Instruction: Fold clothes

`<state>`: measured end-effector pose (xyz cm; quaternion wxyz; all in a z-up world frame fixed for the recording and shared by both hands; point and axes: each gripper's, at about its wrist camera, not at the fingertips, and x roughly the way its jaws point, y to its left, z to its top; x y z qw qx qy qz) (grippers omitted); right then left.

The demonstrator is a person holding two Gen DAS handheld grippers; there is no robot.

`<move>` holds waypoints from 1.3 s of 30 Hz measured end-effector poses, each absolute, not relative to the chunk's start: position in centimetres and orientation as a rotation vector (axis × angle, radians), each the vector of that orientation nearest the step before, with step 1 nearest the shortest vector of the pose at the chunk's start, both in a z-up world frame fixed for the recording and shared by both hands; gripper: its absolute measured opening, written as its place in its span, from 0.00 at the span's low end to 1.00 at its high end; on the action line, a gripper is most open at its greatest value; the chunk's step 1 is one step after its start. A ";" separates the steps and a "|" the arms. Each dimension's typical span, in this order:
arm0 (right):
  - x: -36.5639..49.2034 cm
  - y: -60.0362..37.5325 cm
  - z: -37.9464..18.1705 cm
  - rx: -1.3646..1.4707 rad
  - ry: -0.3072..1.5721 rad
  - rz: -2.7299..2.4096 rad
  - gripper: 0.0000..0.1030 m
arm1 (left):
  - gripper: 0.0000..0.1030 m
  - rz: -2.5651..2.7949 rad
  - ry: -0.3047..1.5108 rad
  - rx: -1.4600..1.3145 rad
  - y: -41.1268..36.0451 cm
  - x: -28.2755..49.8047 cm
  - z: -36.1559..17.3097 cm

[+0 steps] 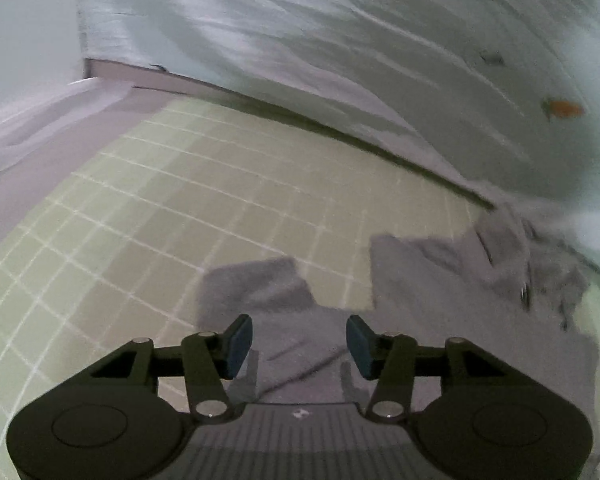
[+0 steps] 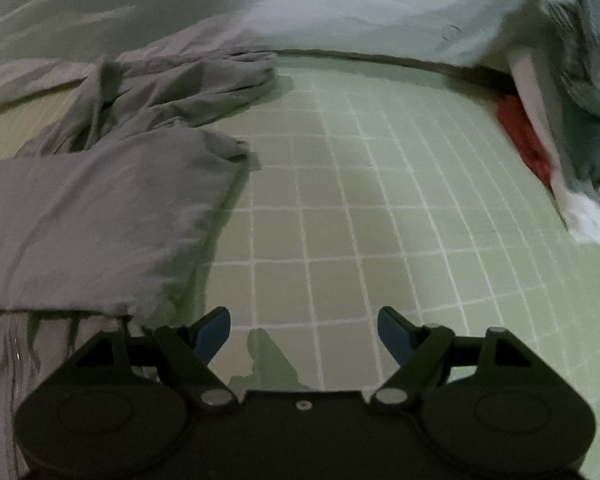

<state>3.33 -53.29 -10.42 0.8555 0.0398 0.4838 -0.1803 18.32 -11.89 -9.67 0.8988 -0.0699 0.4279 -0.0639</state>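
on the green grid mat [image 2: 380, 200] our left gripper [image 1: 299, 344] and right gripper [image 2: 303, 332] hang spread, empty; we should pinch the grey garment [image 2: 100, 200] at its edge.

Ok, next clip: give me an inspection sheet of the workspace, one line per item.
Surface: green gridded mat, bare at the centre and right.
Job's things: grey garment, partly folded, bunched towards the far edge.
Clutter: red cloth and white cloth at the mat's right edge.
Grippers: left tongs open over the grey garment, not pinching it; right tongs open over bare mat, empty.
Cables: nothing seen.
Surroundings: pale sheet behind the mat; blurred.
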 end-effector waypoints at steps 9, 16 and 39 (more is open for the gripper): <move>4.1 -52.6 -10.7 0.056 1.061 -0.367 0.79 | 0.52 -0.172 0.911 -0.086 -13.5 18.6 -12.1; 4.3 -52.4 -11.0 0.043 1.078 -0.372 0.79 | 0.51 -0.149 0.867 0.086 -15.4 18.3 -12.8; 3.3 -54.1 -10.8 0.202 1.017 -0.404 0.79 | 0.10 -0.266 0.790 -0.340 -16.3 16.4 -5.3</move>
